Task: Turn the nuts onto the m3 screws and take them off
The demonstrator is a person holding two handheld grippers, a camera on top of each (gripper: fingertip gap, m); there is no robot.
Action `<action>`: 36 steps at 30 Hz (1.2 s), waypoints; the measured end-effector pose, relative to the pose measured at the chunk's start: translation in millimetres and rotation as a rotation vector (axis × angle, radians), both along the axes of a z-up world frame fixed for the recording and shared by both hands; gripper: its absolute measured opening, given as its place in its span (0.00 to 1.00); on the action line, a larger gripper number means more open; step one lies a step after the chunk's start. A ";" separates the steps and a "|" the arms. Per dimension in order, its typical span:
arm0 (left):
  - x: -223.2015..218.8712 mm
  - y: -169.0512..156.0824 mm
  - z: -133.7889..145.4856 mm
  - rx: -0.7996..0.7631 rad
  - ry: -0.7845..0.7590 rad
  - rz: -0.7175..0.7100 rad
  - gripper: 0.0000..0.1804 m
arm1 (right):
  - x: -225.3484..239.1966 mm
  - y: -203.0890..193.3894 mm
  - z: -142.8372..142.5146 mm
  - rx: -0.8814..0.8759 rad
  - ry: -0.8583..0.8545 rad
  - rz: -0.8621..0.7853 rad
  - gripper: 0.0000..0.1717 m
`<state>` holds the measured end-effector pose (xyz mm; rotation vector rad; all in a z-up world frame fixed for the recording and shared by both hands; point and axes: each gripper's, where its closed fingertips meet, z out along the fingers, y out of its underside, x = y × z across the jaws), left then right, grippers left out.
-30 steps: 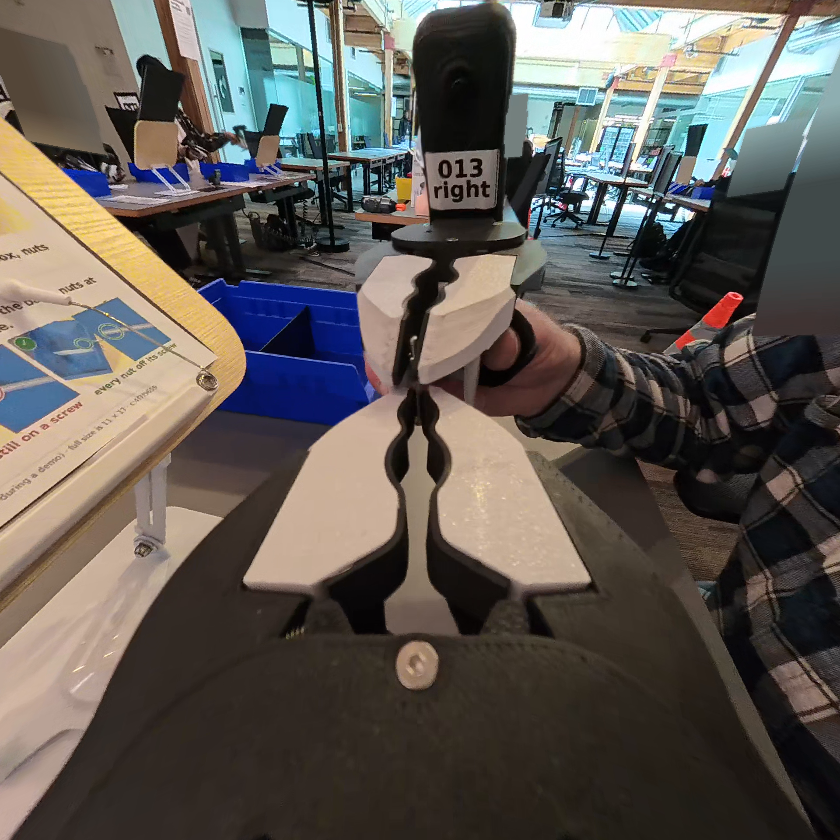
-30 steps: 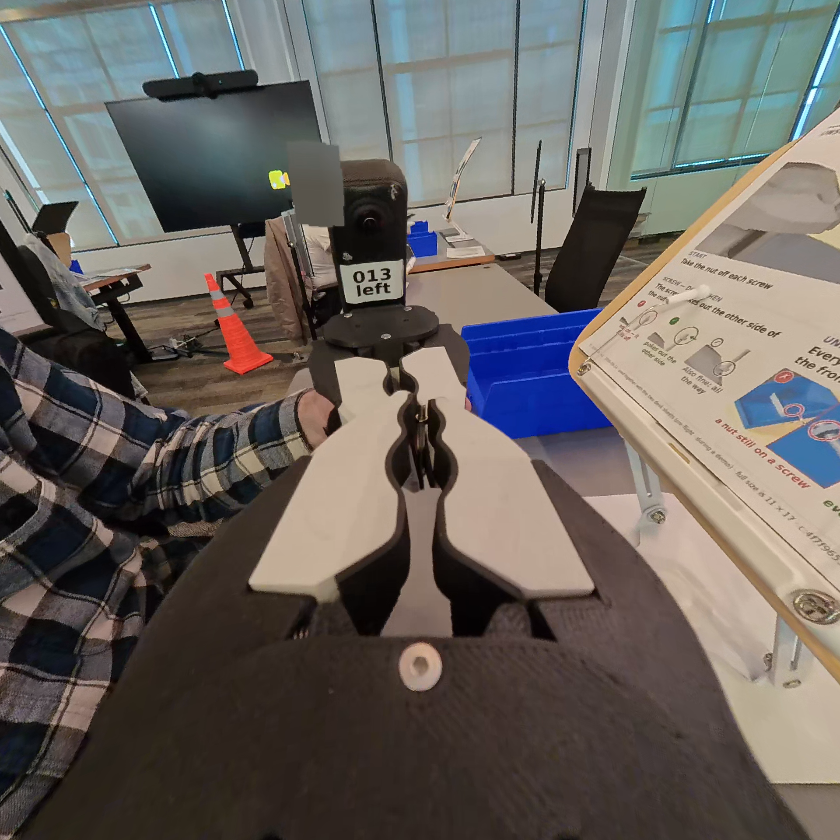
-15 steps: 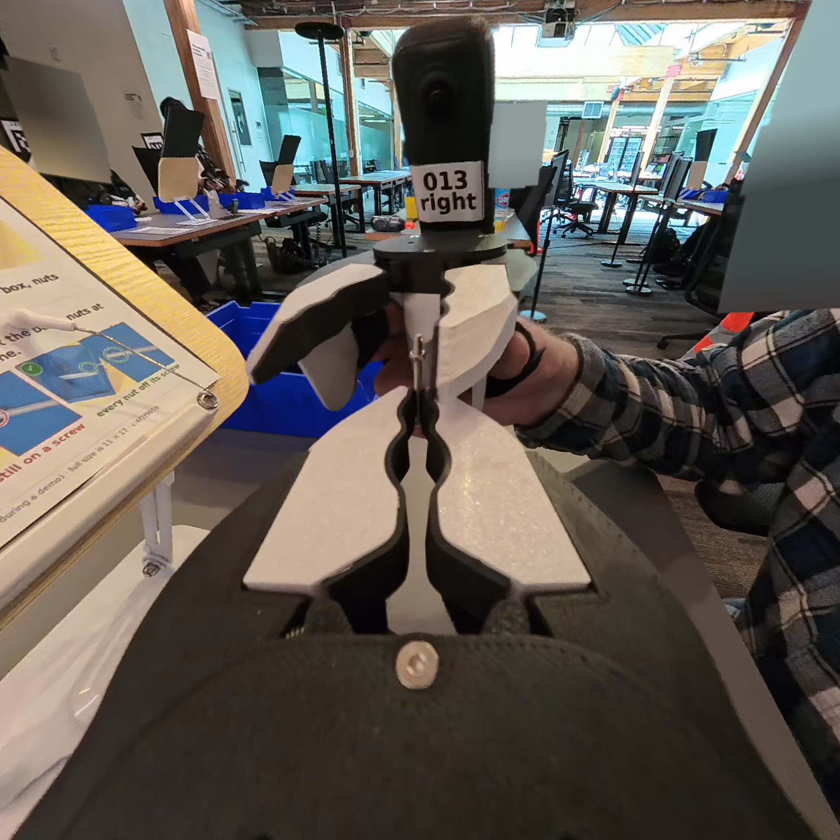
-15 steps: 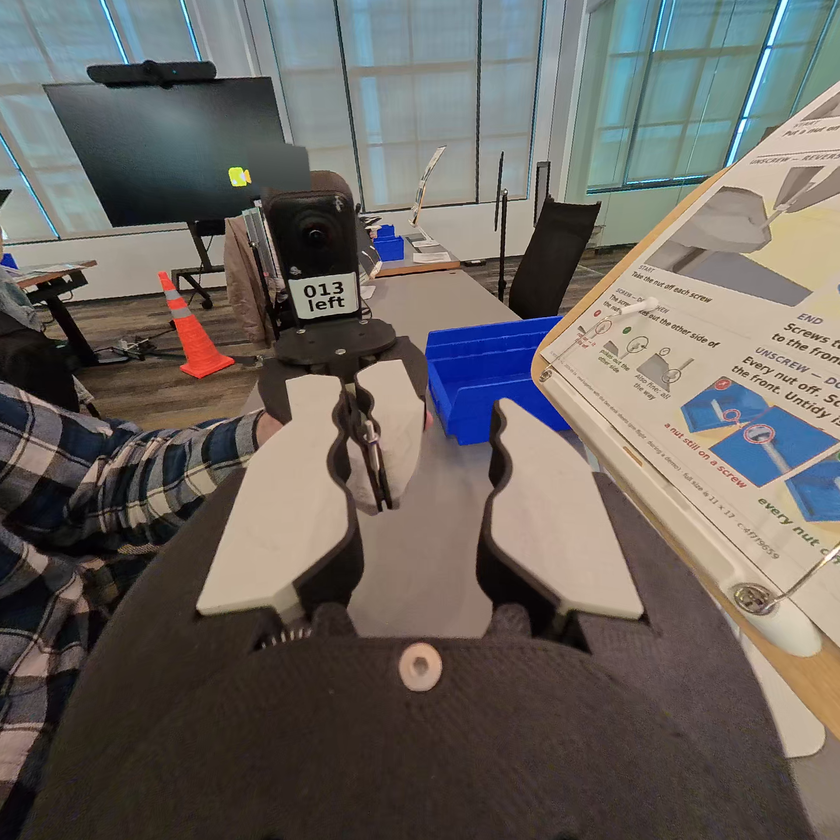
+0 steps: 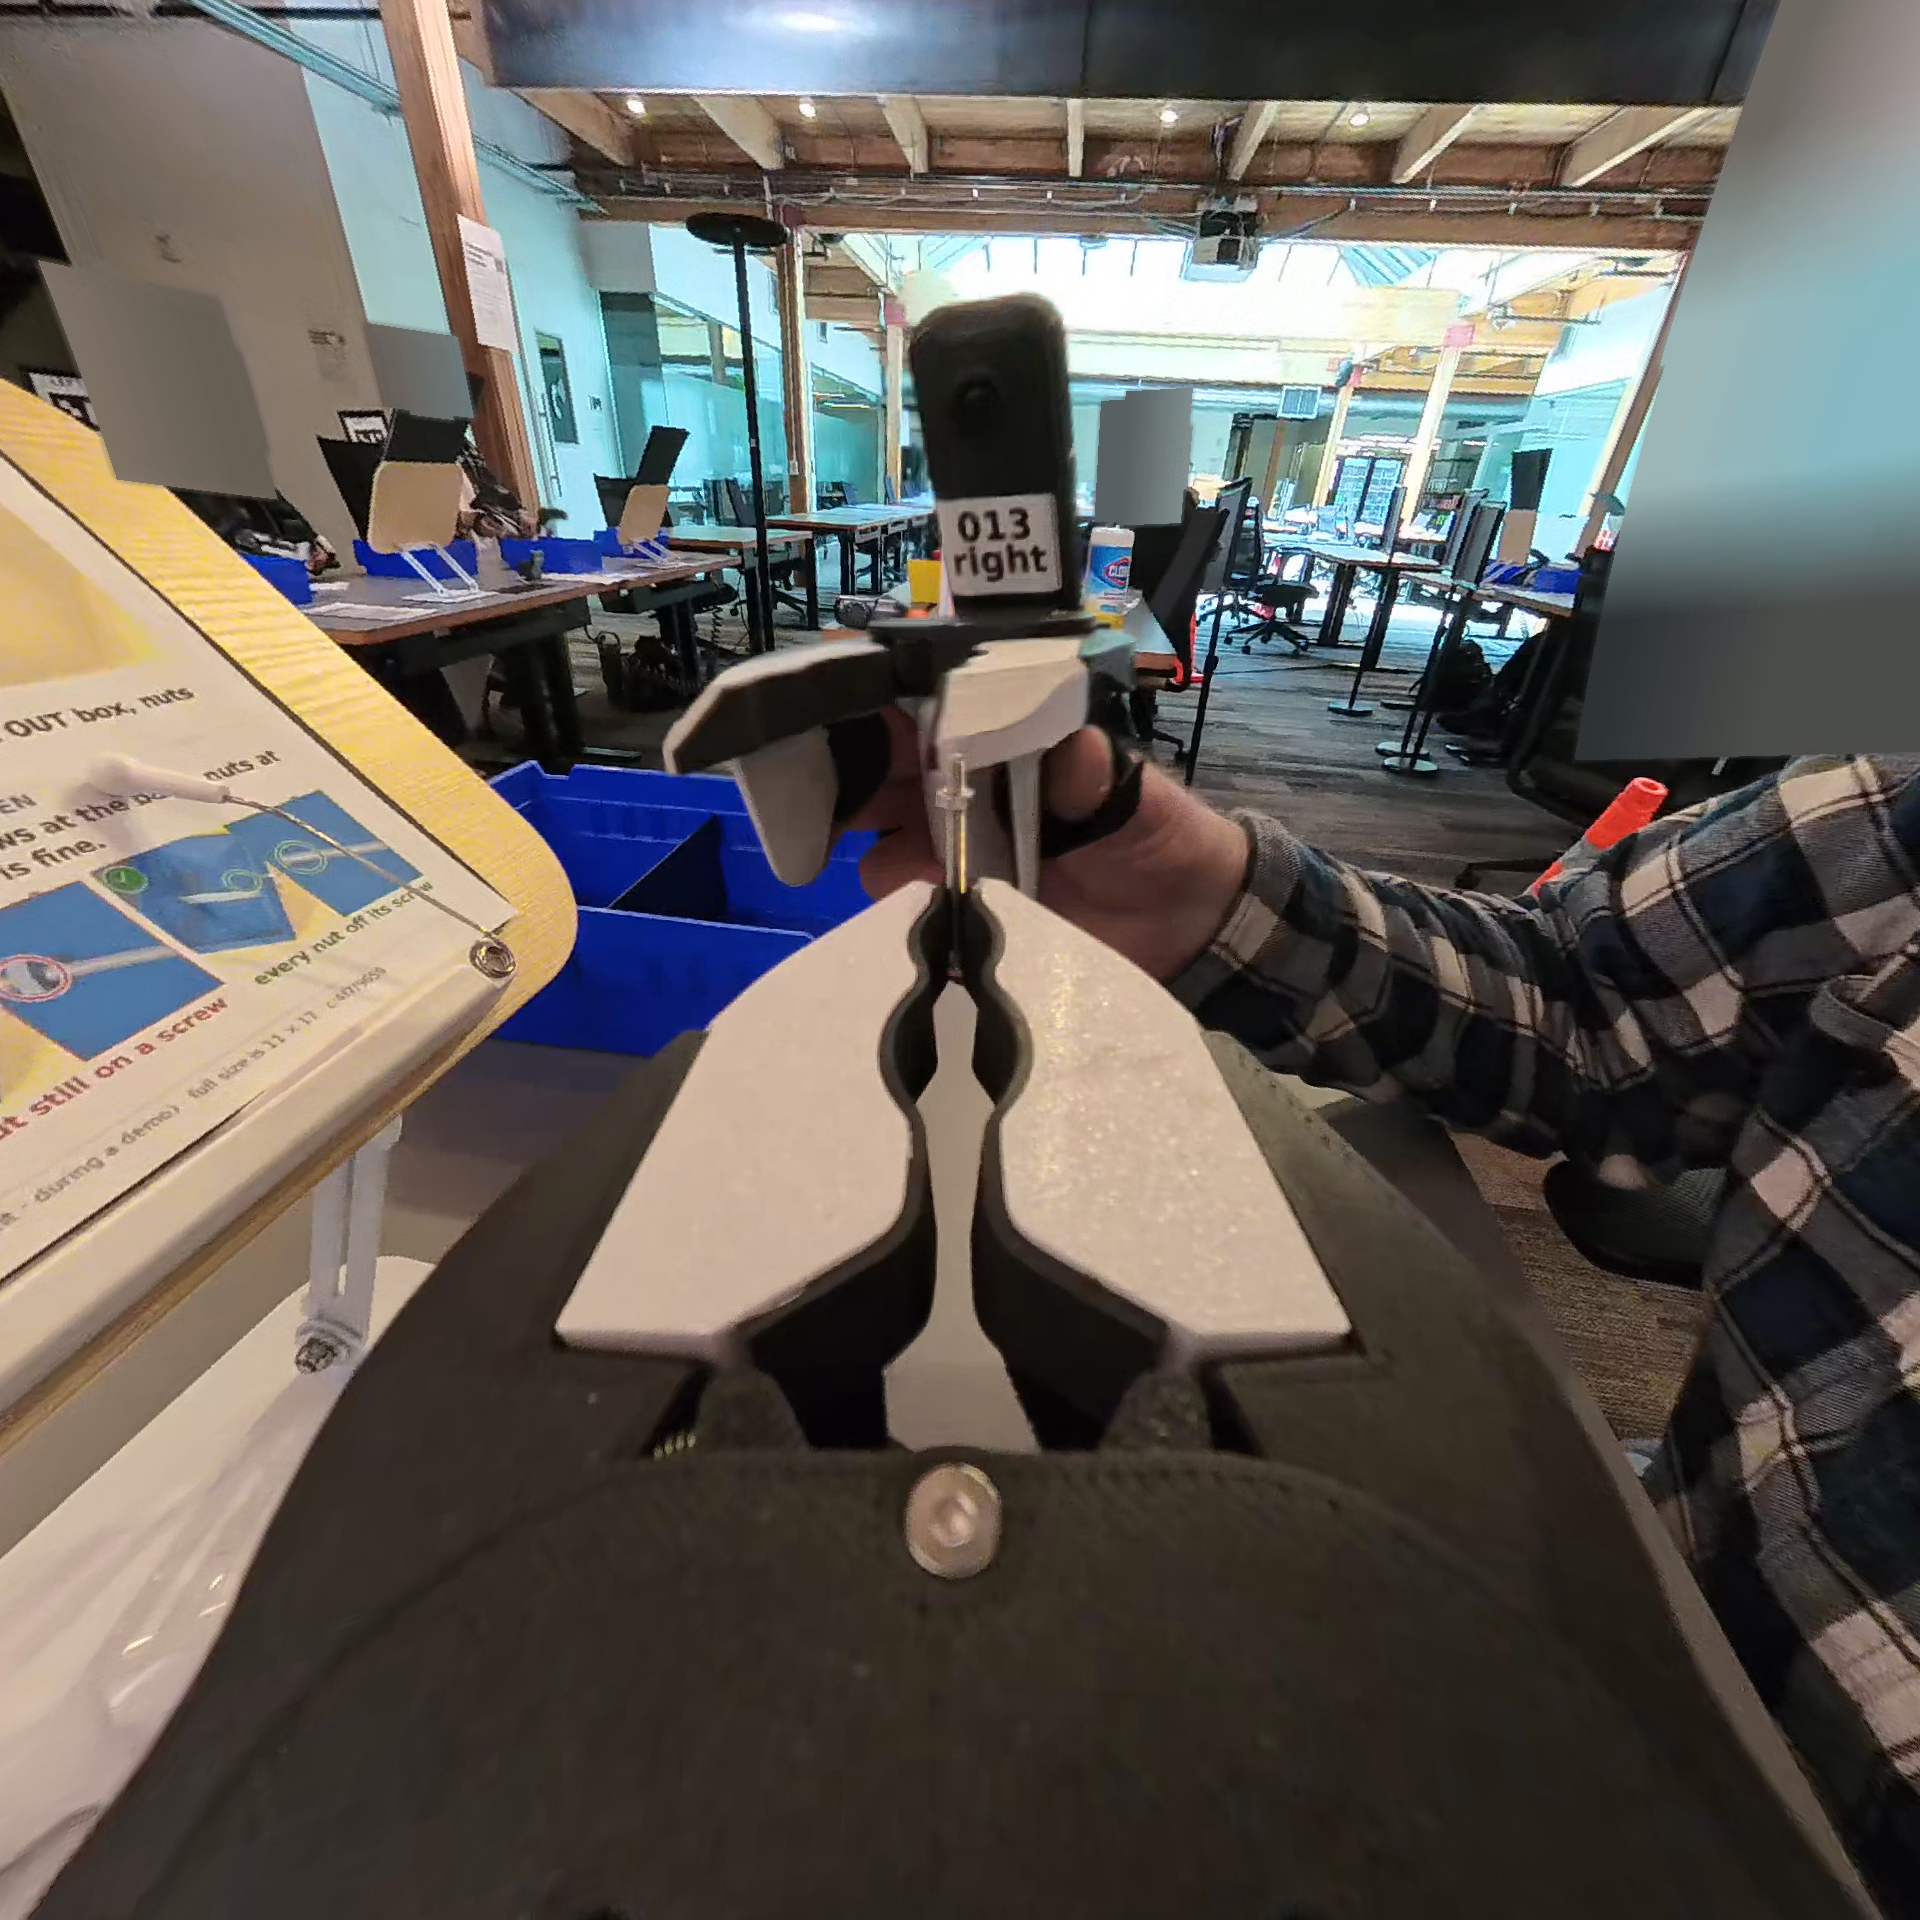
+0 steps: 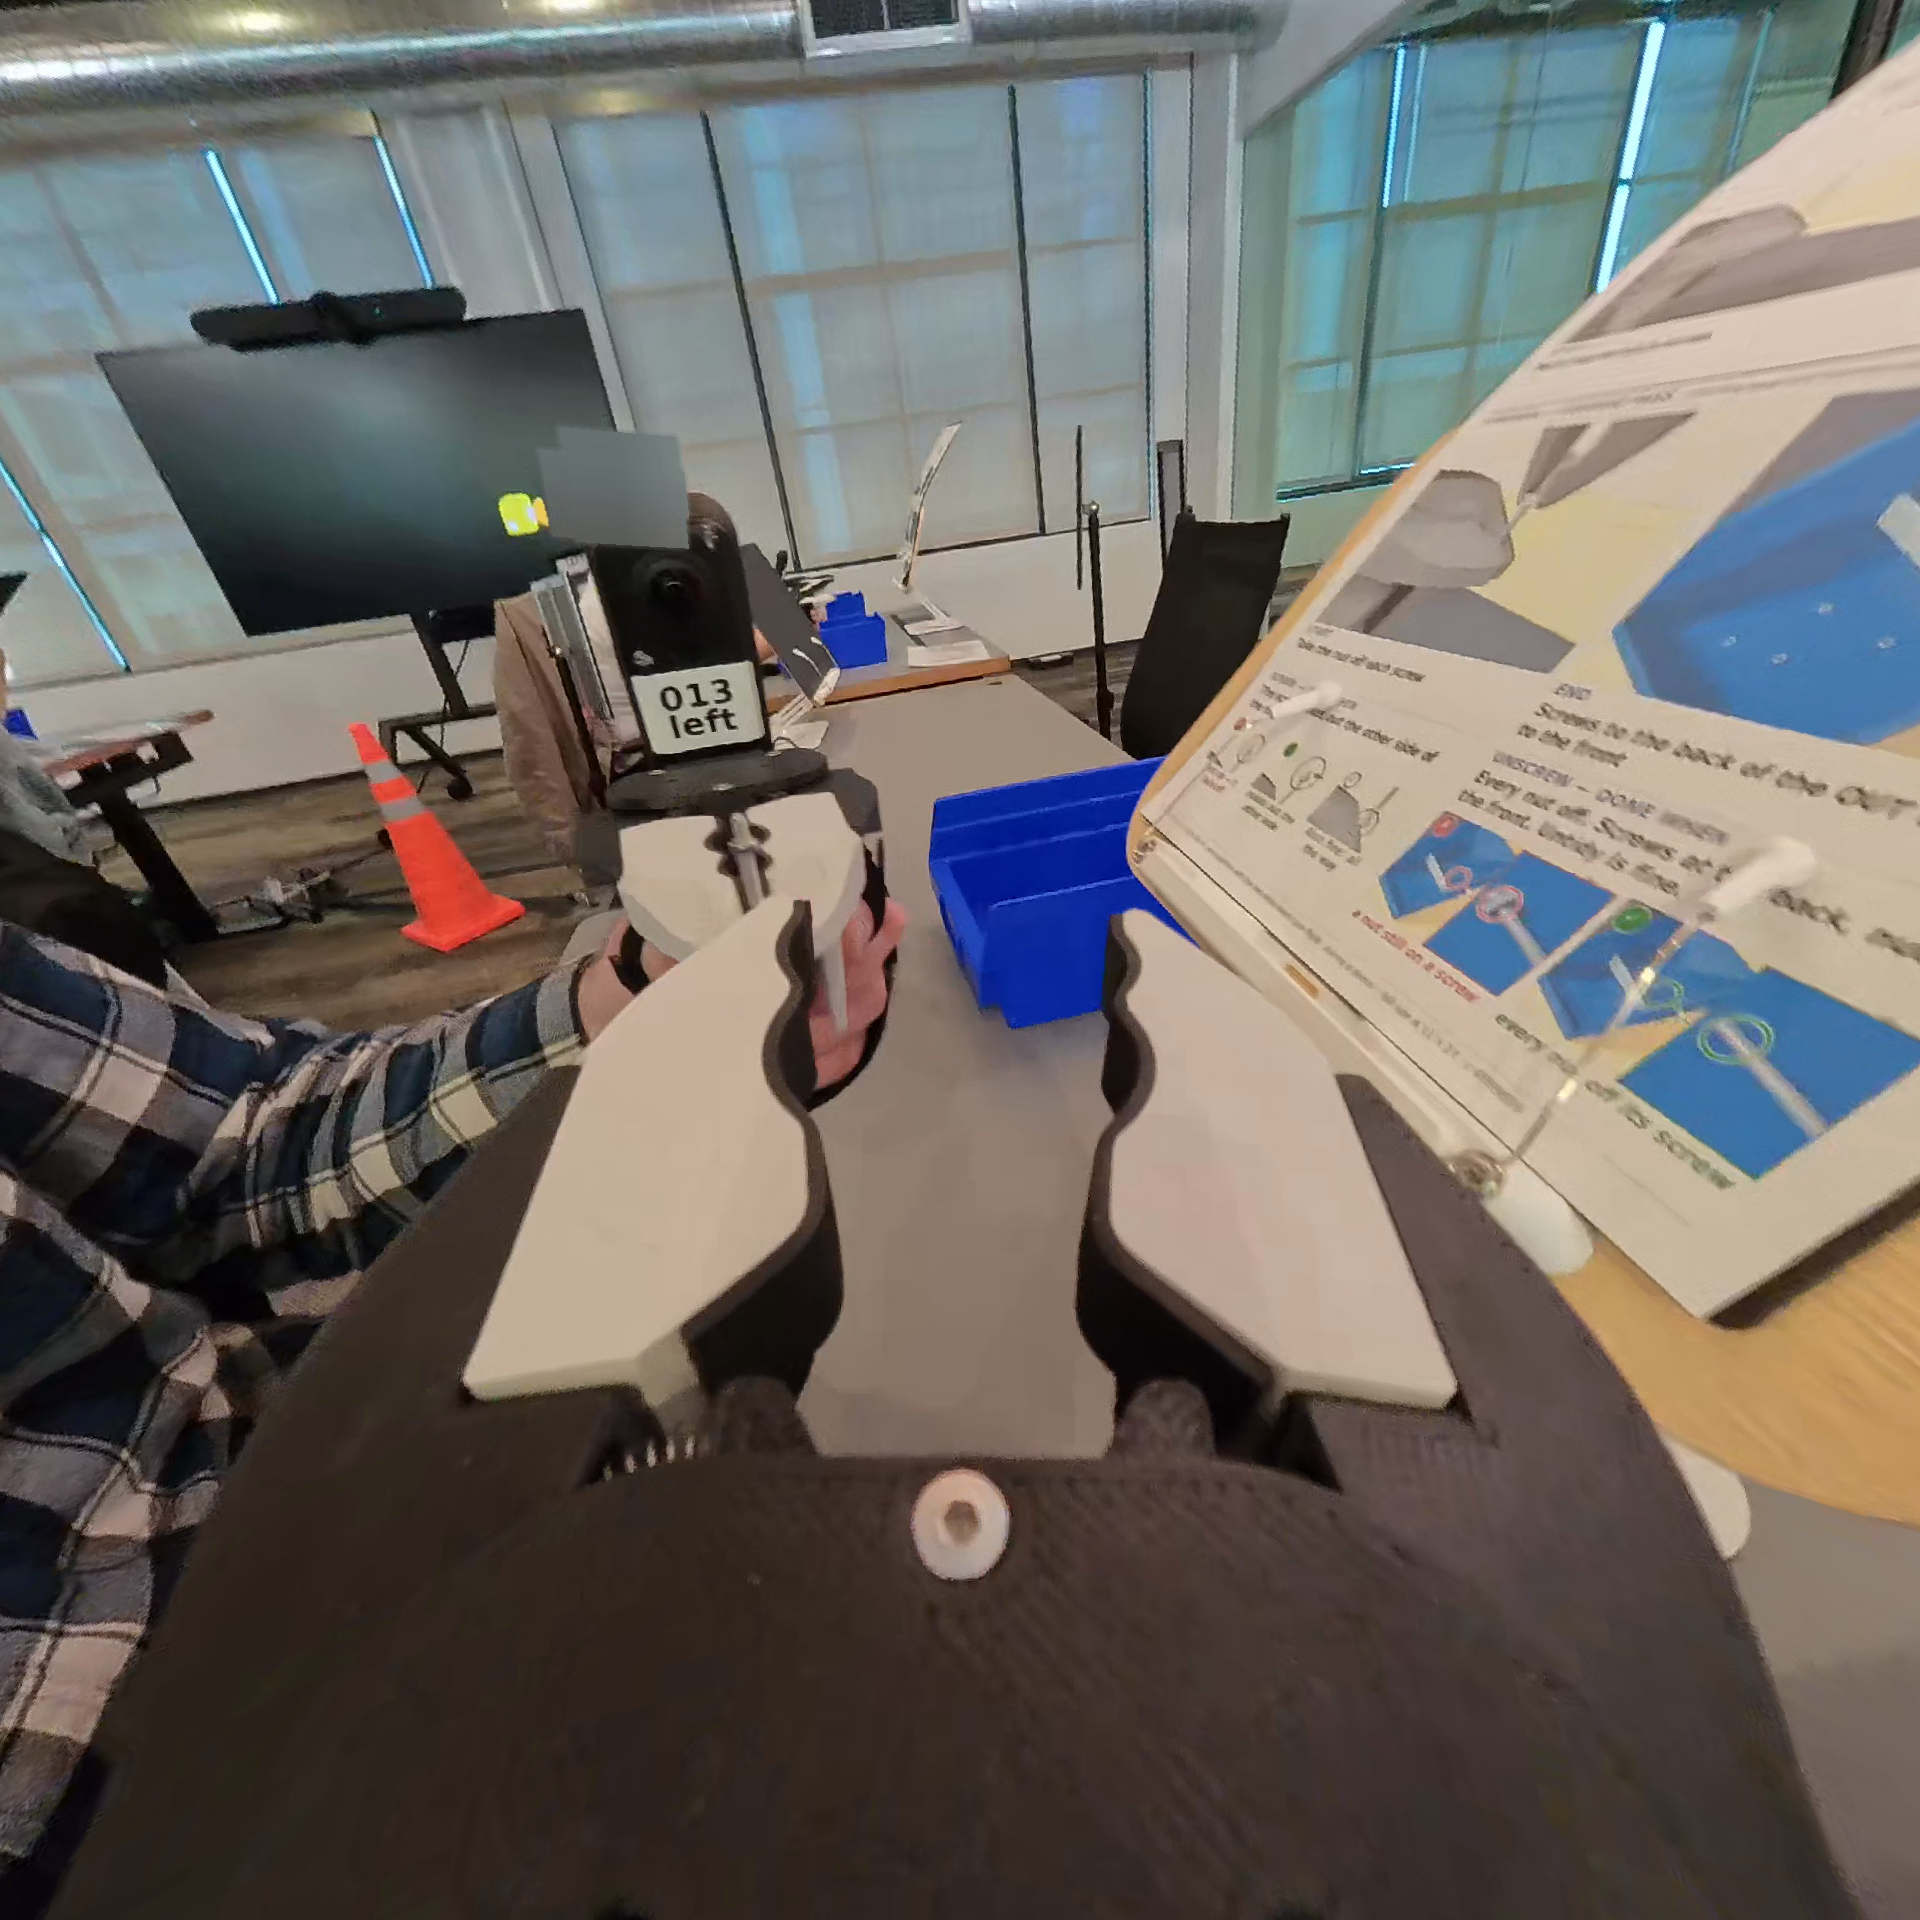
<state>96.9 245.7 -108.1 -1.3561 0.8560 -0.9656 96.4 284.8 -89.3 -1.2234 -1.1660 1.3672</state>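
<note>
While the two grippers face each other above the grey counter (image 6: 966, 1122), a slim metal screw (image 5: 958, 831) stands between them

Left to right: tilted instruction board (image 5: 208, 831); blue bin (image 5: 665, 935) behind; left gripper (image 5: 958, 920) fingers pinching the screw's lower end; right gripper (image 6: 956, 935) fingers spread wide, gripping nothing; plaid sleeve (image 5: 1558, 1039).

free: grey table (image 6: 966, 790) bare between grippers | right side: tilted board (image 6: 1558, 831) crowds close | ahead: blue bin (image 6: 1039, 894) stands beside board

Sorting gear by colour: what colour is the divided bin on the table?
Blue; the right wrist view shows it best, beside the instruction board.
</note>
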 end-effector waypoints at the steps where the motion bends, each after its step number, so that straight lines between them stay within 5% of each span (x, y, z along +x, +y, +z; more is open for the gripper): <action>1: 1.6 0.7 -1.1 -0.005 -0.001 -0.001 0.01 | -4.9 -6.2 2.2 0.019 -0.003 0.017 0.32; 8: 9.3 -0.7 -5.6 -0.012 -0.004 -0.023 0.01 | -38.6 -28.9 -2.4 0.053 -0.044 0.098 0.35; 16: -1.9 1.1 -4.0 -0.007 -0.019 0.005 0.01 | -1.2 9.2 -5.4 -0.002 0.014 -0.015 0.30; 25: 11.7 0.1 -14.7 -0.034 0.012 -0.024 0.01 | -31.1 -24.1 -5.9 0.048 -0.017 0.104 0.35; 36: 5.1 3.7 -14.3 -0.048 -0.006 -0.011 0.01 | 4.8 4.2 -5.5 -0.005 0.027 0.032 0.34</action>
